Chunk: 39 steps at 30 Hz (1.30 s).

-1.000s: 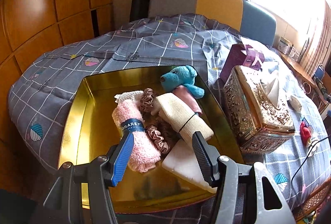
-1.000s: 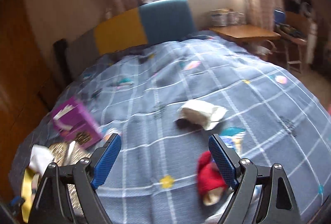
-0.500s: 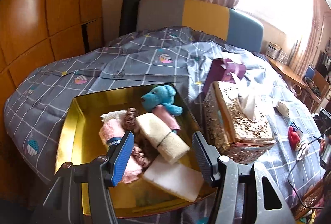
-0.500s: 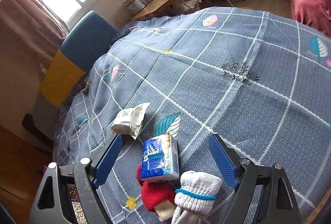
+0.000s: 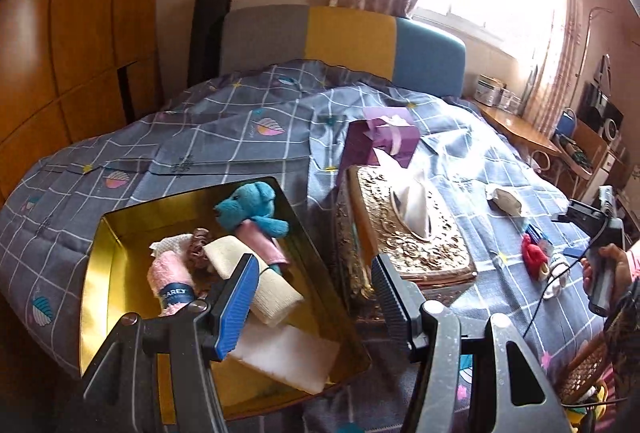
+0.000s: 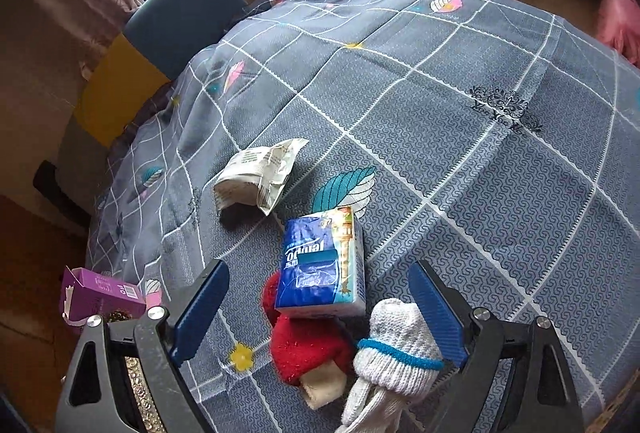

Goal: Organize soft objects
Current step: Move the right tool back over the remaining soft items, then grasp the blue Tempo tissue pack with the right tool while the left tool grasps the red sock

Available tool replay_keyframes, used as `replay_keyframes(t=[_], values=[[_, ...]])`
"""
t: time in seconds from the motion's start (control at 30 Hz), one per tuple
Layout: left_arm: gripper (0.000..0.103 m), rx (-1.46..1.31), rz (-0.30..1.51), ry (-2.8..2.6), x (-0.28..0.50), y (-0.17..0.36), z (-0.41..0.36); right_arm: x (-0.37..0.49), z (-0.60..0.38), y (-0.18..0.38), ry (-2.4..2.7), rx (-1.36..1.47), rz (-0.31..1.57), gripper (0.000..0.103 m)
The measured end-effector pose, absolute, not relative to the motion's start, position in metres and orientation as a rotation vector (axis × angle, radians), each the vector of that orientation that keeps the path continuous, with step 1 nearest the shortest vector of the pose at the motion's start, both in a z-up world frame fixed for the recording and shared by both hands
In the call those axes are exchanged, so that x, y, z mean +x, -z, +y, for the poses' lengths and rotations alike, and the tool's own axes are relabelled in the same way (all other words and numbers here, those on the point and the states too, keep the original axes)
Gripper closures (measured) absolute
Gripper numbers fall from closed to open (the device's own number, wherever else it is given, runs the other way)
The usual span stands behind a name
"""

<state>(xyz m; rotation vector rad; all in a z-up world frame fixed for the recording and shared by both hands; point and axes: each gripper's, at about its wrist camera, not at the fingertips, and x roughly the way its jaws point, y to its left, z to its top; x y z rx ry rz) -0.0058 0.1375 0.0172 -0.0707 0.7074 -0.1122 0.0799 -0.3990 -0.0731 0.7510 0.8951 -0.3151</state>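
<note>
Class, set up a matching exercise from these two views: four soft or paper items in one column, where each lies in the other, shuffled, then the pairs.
1 blue teddy bear
2 blue tissue pack
3 white knit glove
4 tissue sheet

A between the right gripper's open fingers
B leaning on the red plush toy
C in the gold tray
D poking out of the ornate gold box

Pairs: 1-C, 2-B, 3-A, 4-D

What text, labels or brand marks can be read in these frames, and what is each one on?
"SAREY": dark blue band around the pink rolled towel in the gold tray; its start is hidden.
"Tempo", seen upside down: blue tissue pack on the bedspread.
Ornate black emblem printed on the bedspread: lettering too blurred to read.
Crumpled white packet: print too small to read.
Purple box: print too blurred to read.
</note>
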Motion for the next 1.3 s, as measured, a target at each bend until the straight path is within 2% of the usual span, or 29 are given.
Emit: replay_keyframes(t=[0.43,0.53,0.77,0.97,1.07,1.13,1.3], values=[[0.044,-0.041,0.677,0.172,-0.009,-0.033,0.121,0.137,-0.392,0.107,0.322,0.624,1.111,0.011],[0.044,-0.033,0.666,0.198,-0.008,-0.04,0.112,0.139,-0.388,0.11,0.288,0.574,1.133,0.051],[0.044,0.04,0.605,0.337,-0.001,-0.072,0.062,0.113,-0.395,0.063,0.313,0.581,0.86,0.051],[0.044,0.104,0.667,0.492,0.032,-0.075,-0.016,0.096,-0.412,0.047,0.418,0.614,0.783,0.051],[0.044,0.119,0.749,0.567,0.055,-0.055,-0.059,0.093,-0.416,0.042,0.441,0.614,0.772,0.051],[0.051,0.116,0.831,0.611,0.074,-0.034,-0.088,0.09,-0.417,0.04,0.439,0.625,0.76,0.051],[0.058,0.094,1.022,0.685,0.114,0.015,-0.148,0.086,-0.415,0.036,0.404,0.633,0.737,0.051]])
